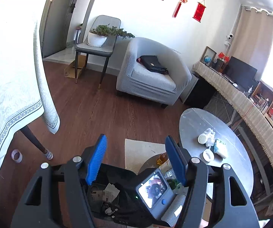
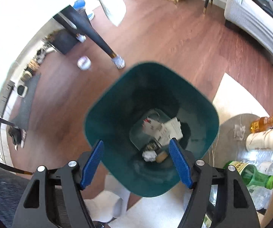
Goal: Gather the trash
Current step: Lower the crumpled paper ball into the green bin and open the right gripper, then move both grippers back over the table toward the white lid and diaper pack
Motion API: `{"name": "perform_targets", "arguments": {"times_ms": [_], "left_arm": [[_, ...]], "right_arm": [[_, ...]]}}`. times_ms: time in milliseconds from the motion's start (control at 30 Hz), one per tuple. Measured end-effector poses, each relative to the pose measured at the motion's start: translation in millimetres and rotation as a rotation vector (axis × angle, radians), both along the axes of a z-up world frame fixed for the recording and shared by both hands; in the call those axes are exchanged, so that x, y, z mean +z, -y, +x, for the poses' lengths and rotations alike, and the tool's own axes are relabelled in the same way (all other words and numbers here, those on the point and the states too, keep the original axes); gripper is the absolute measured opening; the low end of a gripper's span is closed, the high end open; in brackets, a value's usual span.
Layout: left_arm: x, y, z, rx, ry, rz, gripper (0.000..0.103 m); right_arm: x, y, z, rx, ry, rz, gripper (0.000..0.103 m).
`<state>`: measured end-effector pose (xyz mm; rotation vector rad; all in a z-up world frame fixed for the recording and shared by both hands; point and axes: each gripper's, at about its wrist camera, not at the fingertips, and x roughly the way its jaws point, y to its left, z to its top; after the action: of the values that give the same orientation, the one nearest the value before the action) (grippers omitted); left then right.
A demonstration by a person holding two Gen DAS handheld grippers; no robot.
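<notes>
While both my jaws stand apart with nothing between the pads, here is the state, near to far:

right gripper (image 2: 136, 160): jaws wide, empty, pointing steeply down into the bin mouth.

left gripper (image 1: 135, 158): jaws wide, empty, angled down over the bin's near edge; the right unit's camera body sits between my fingers in the left wrist view.

bin (image 2: 117, 102): teal, open, on the wood floor just below me. Inside: a paper slip (image 2: 171, 128), a crumpled white ball (image 2: 149, 155), a tan piece (image 2: 162, 156), a clear wrapper.

step in hand: I judge a drop into the bin is finishing; next is another pickup.

remaining trash, near: green bottle (image 2: 254, 176), amber bottle (image 2: 262, 123) and white bottle (image 2: 263, 137) on the low table beside the bin.

remaining trash, farther: white lids and crumpled wrappers (image 1: 211, 133) on the round grey table (image 1: 202, 119).

floor: tape roll (image 1: 16, 155) by the table leg, well apart from the bin.

how to do it well: lift clear of the rim before swinging; keep jaws wide on approach; take bottles across the body, not the neck; one item per jaw.

risk: clipping the rim could tip the bin.
</notes>
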<state>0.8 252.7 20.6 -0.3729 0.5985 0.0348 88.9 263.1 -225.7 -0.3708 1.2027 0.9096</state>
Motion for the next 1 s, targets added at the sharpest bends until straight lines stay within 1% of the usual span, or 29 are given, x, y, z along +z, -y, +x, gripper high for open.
{"name": "perform_targets", "arguments": {"times_ms": [167,233,300,400,500,633,733,800,900,933,1000], "left_arm": [[7.9,4.7,0.2,0.003,0.023,0.015,0.067],[11.6,6.9,0.4,0.004,0.041,0.005,0.067],[16.9,8.9,-0.3,-0.003,0.066,-0.005,0.067],[28.1,16.7,-3.3,-0.016,0.118,0.018,0.067],[31.5,22.1,-2.2,-0.025,0.140,0.024,0.067],[31.9,33.8,5.8,-0.049,0.136,0.042,0.067],[27.8,48.9,14.7,-0.083,0.118,0.070,0.067],[22.0,59.1,21.7,-0.120,0.097,0.071,0.065],[8.9,77.6,32.6,-0.187,0.069,0.079,0.064],[3.7,84.6,38.0,-0.204,0.048,0.091,0.062],[-3.8,100.2,45.0,-0.244,0.025,0.143,0.060]], "right_arm": [[46.8,8.5,-8.6,0.012,0.046,0.091,0.072],[68.0,15.5,-11.9,0.014,0.079,0.124,0.072],[90.0,25.5,-13.9,0.009,0.114,0.160,0.072],[121.4,46.1,-9.8,-0.015,0.162,0.217,0.072],[145.9,74.2,-1.8,-0.058,0.200,0.268,0.072],[166.6,112.9,11.0,-0.118,0.263,0.273,0.072],[175.3,143.7,22.1,-0.173,0.285,0.281,0.072],[180.3,167.8,30.6,-0.211,0.303,0.284,0.072],[185.3,197.6,40.1,-0.244,0.339,0.262,0.072],[186.3,207.7,43.9,-0.251,0.348,0.255,0.072],[187.4,229.5,51.7,-0.271,0.354,0.240,0.072]]}}
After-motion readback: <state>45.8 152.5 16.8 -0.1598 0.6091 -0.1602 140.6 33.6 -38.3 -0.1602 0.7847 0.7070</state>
